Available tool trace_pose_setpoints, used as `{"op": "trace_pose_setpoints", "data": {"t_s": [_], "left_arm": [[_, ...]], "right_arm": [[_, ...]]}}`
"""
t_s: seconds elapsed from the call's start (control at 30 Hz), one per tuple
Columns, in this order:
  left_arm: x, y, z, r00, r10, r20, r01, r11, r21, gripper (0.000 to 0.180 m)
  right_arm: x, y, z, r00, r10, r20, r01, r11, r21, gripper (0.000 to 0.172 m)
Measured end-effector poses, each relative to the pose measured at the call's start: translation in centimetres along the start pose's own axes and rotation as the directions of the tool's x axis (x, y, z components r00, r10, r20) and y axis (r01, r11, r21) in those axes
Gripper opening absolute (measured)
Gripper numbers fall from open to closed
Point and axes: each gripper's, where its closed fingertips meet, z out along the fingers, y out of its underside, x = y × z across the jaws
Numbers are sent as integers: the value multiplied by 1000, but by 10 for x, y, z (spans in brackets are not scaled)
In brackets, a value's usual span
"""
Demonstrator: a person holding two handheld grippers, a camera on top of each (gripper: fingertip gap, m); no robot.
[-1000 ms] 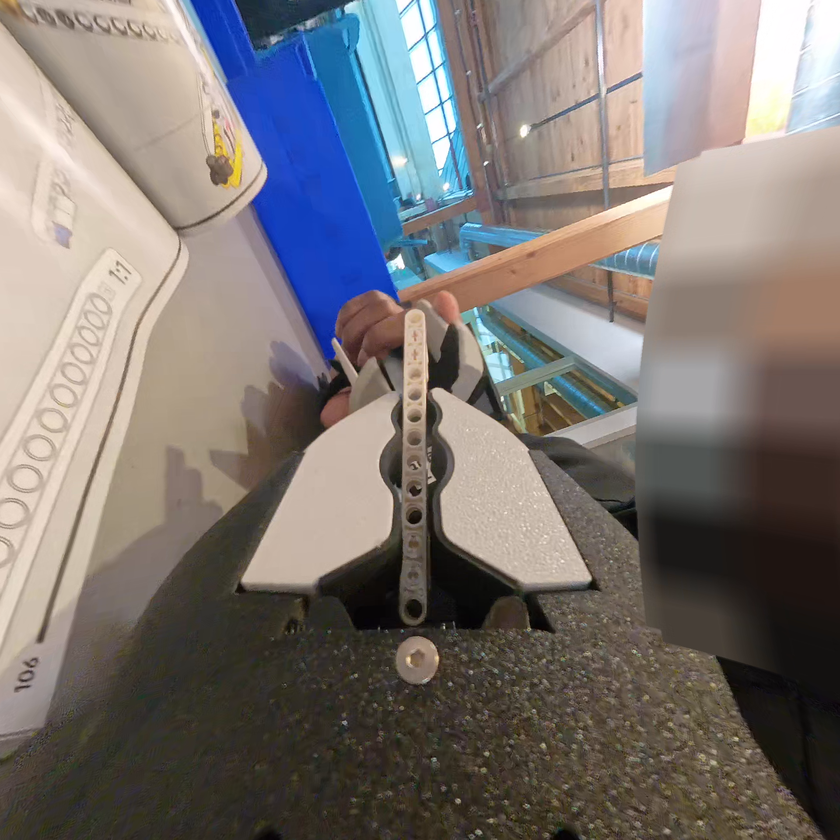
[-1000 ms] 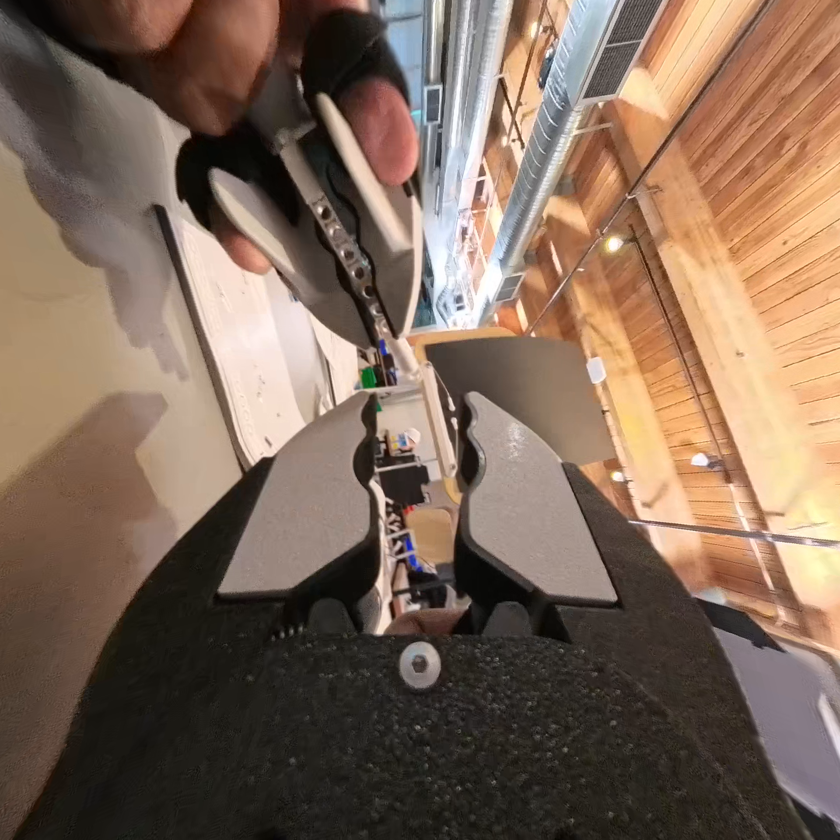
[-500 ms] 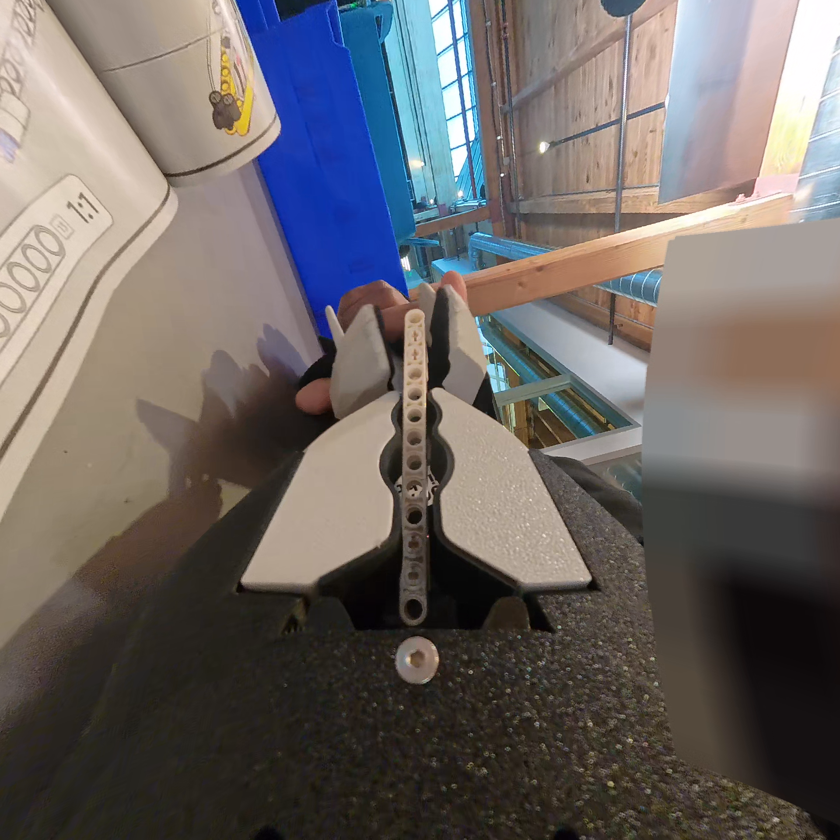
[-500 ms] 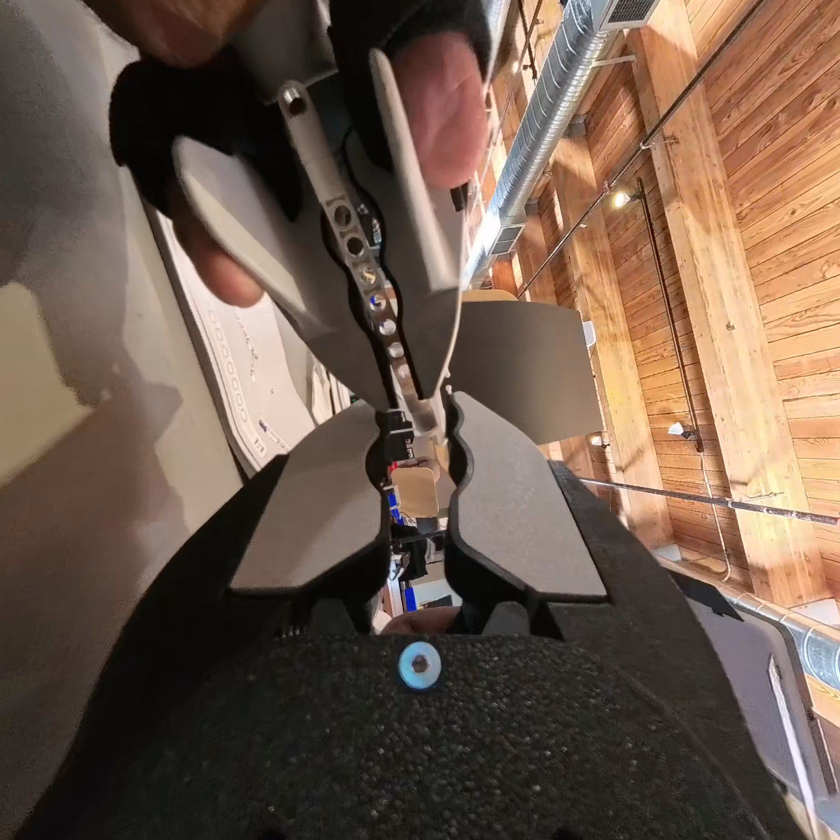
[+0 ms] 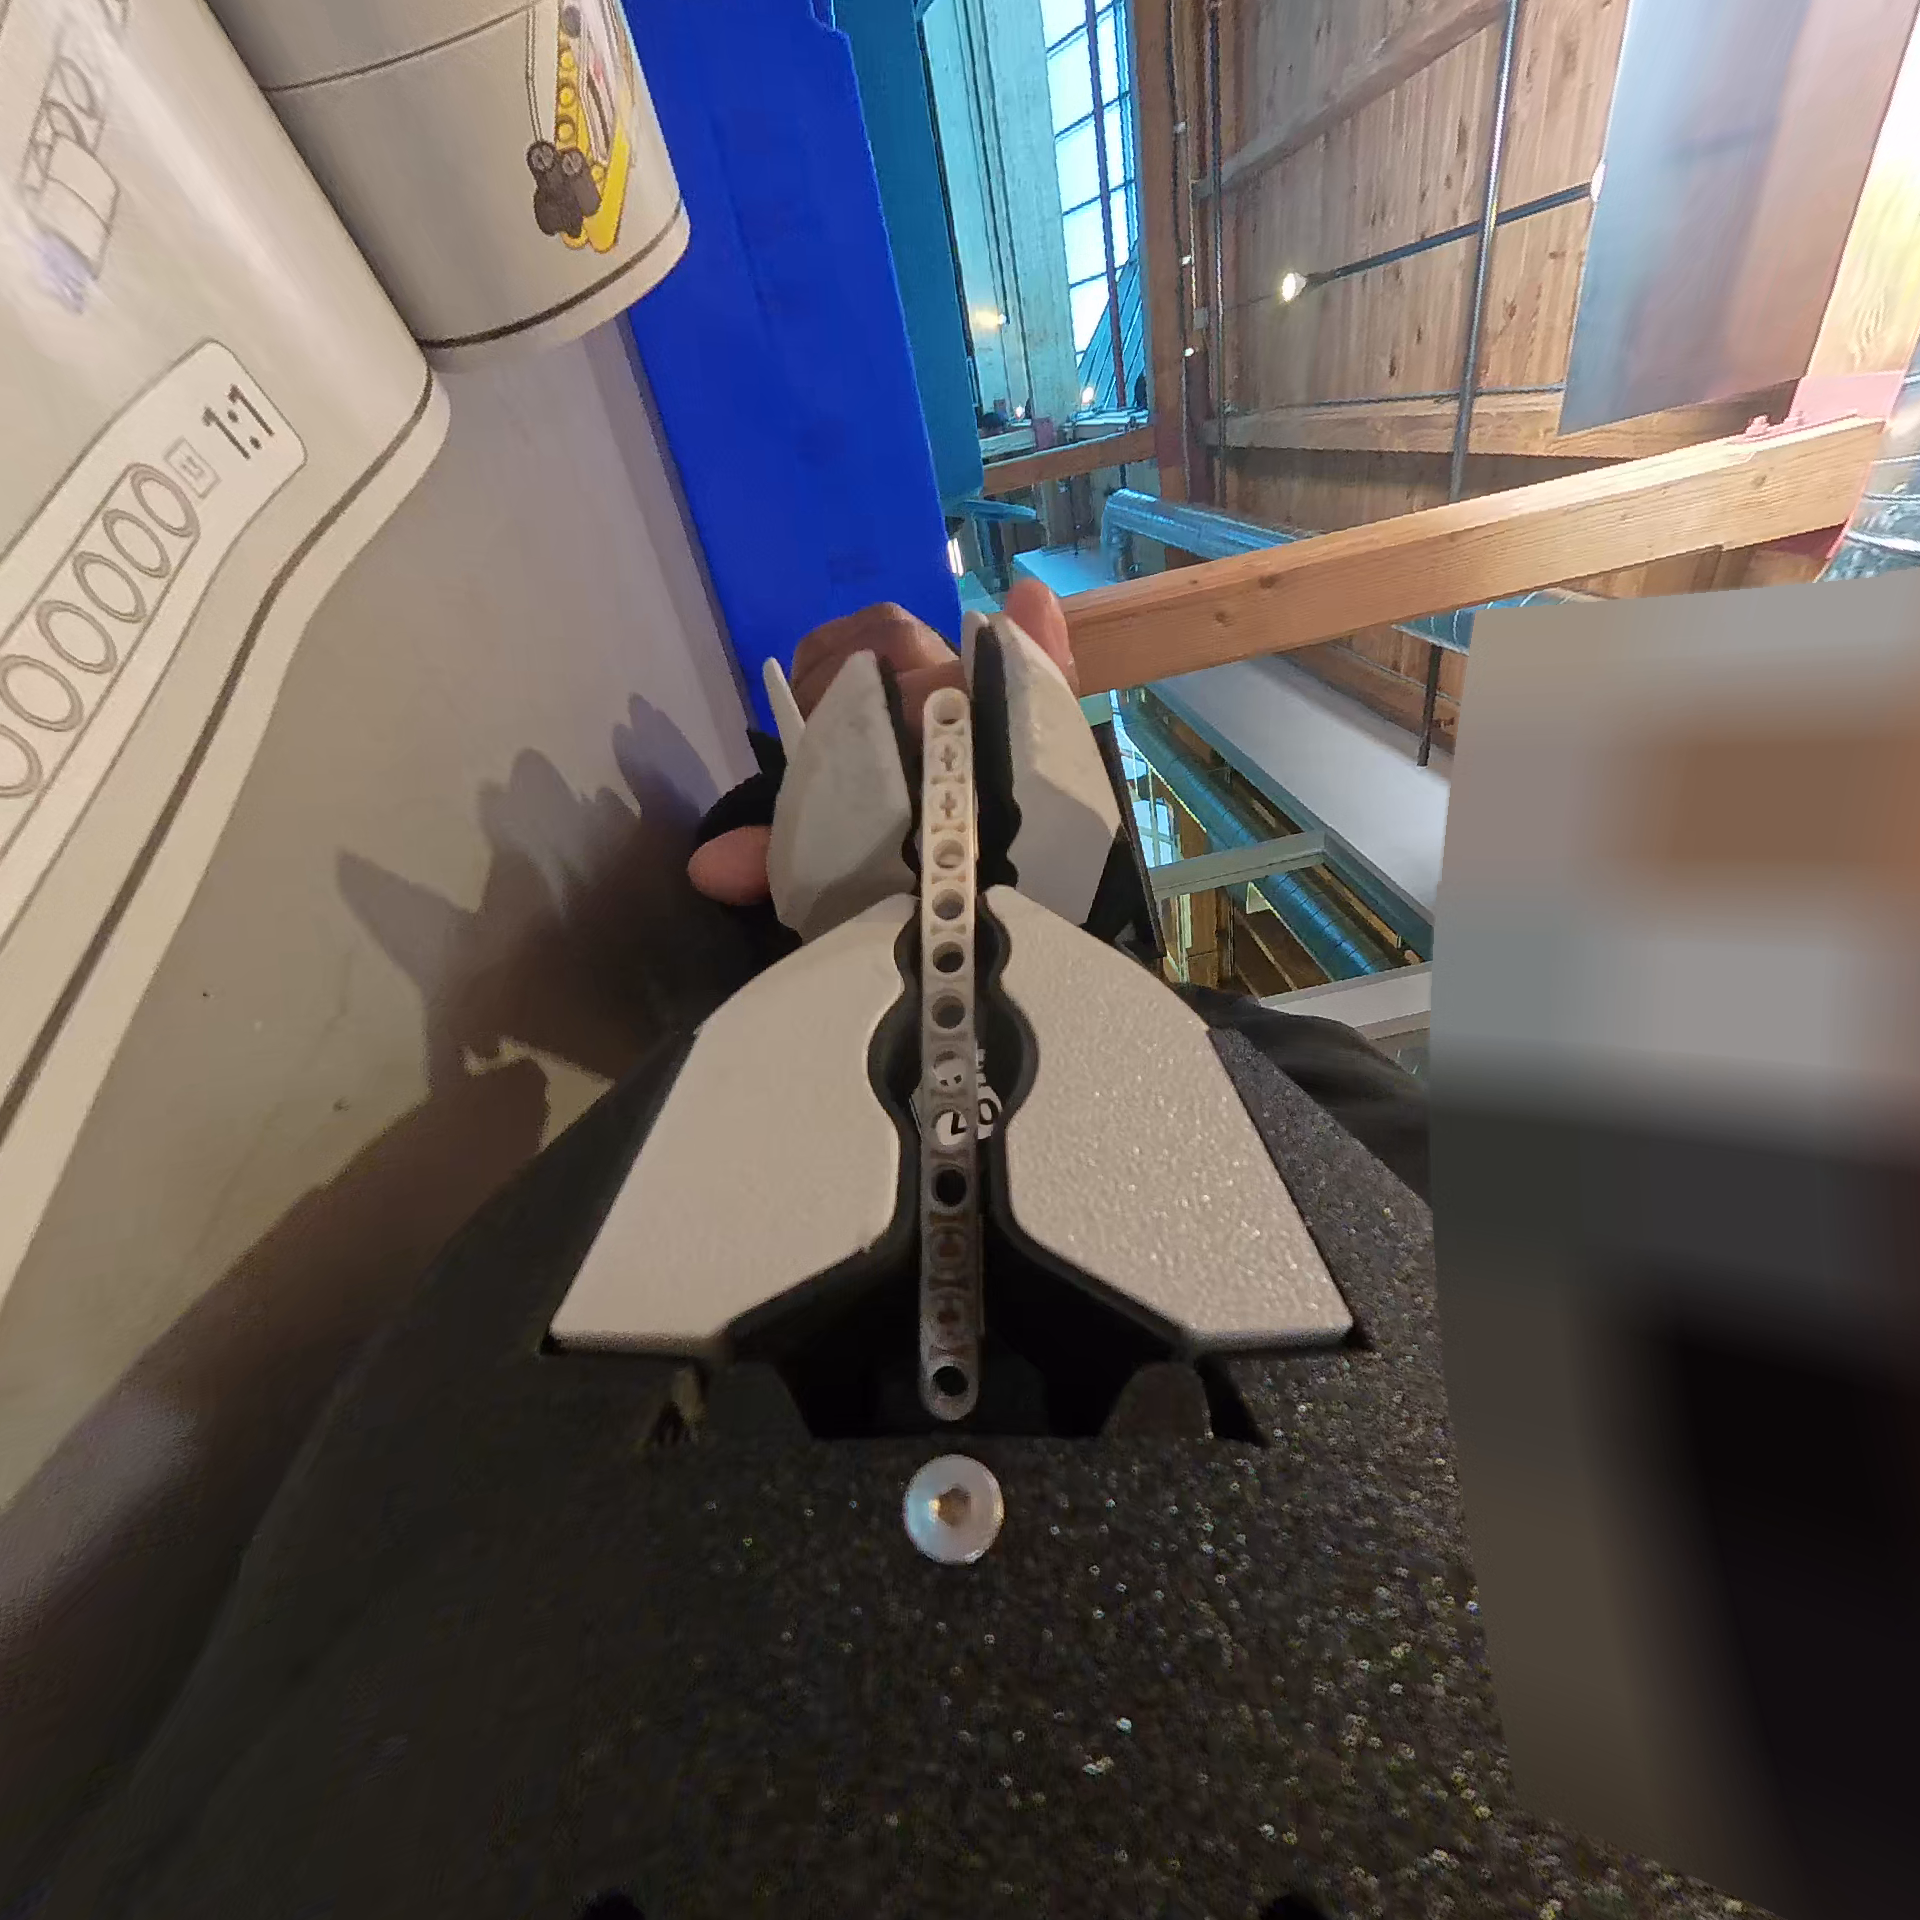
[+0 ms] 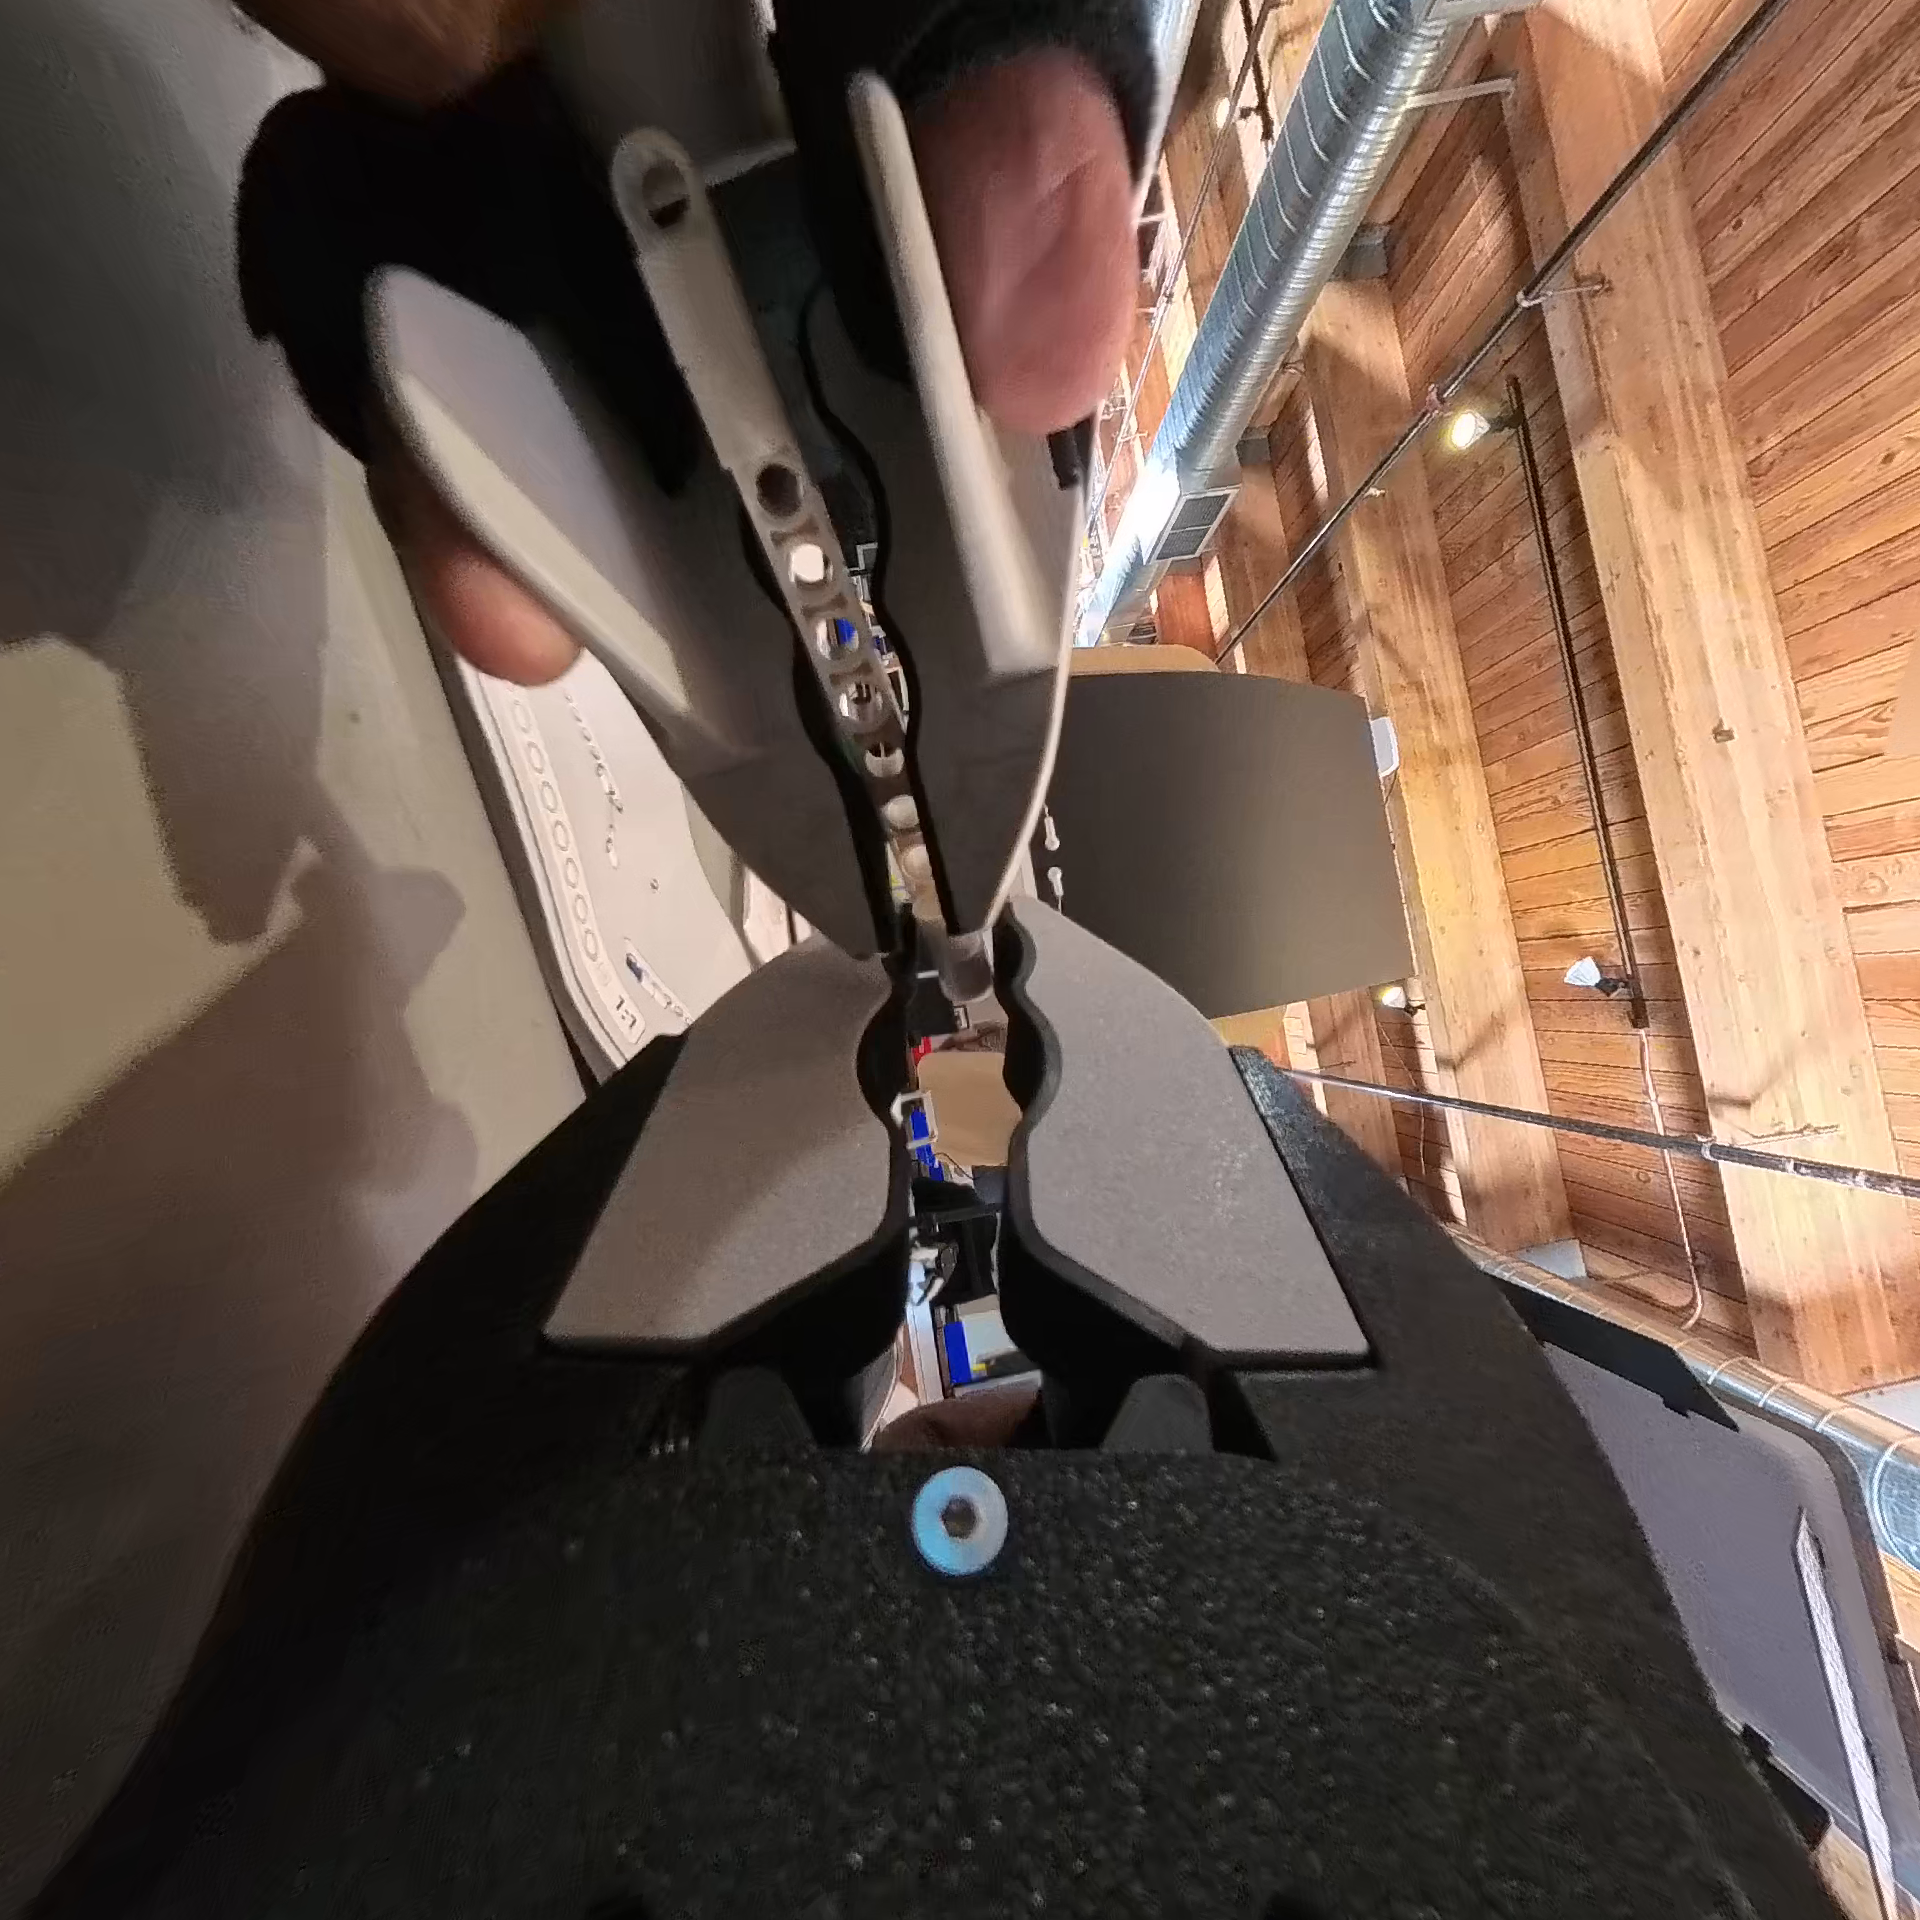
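Note:
My left gripper (image 5: 951, 914) is shut on a long light grey beam (image 5: 948, 997) with a row of holes. The beam runs lengthwise between its pads and sticks out past the tips. In the right wrist view the same beam (image 6: 774, 488) points at me from between the left gripper's fingers (image 6: 540, 499). My right gripper (image 6: 951, 951) has the beam's free end between its fingertips, with a small gap showing on each side, so it is open around it. In the left wrist view the right gripper's fingers (image 5: 831, 821) straddle the beam's far end, with a gloved hand (image 5: 727, 862) behind them.
A white printed sheet (image 5: 156, 520) lies on the grey table (image 5: 416, 831); it also shows in the right wrist view (image 6: 582, 831). A pale cylinder bearing a picture (image 5: 468, 156) and a blue bin (image 5: 790, 364) stand behind. A wooden rail (image 5: 1455, 551) crosses at right. Spacing between my two grippers at the tips: around 5 cm.
My right gripper has moved up to the beam's free end and narrowed its jaws around it. My left gripper has kept its hold on the beam and shifted only a little.

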Motion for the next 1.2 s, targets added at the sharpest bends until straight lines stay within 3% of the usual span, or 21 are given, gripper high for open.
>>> {"op": "trace_pose_setpoints", "data": {"t_s": [0.23, 0.47, 0.77, 1.03, 1.2], "left_arm": [[-3, 1, 0, 1000, -11, 10, 11, 1000, -3, 7], [-7, -11, -13, 976, 171, 133, -166, 985, -46, 21], [-8, 8, -6, 989, 133, 66, -117, 972, -206, 11], [-10, 3, -4, 985, 156, 78, -141, 976, -165, 8], [-9, -4, -8, 994, 97, 59, -90, 990, -113, 7]], "right_arm": [[-4, 1, 0, 999, -27, 29, 27, 1000, -3, 10], [-9, -6, -3, 997, -47, 66, 45, 998, 45, 7], [-12, -9, -5, 994, -79, 71, 74, 994, 77, 7], [-9, -8, -4, 988, -148, 34, 145, 986, 85, 9], [-9, -9, -8, 976, -217, 11, 214, 970, 113, 8]]}}
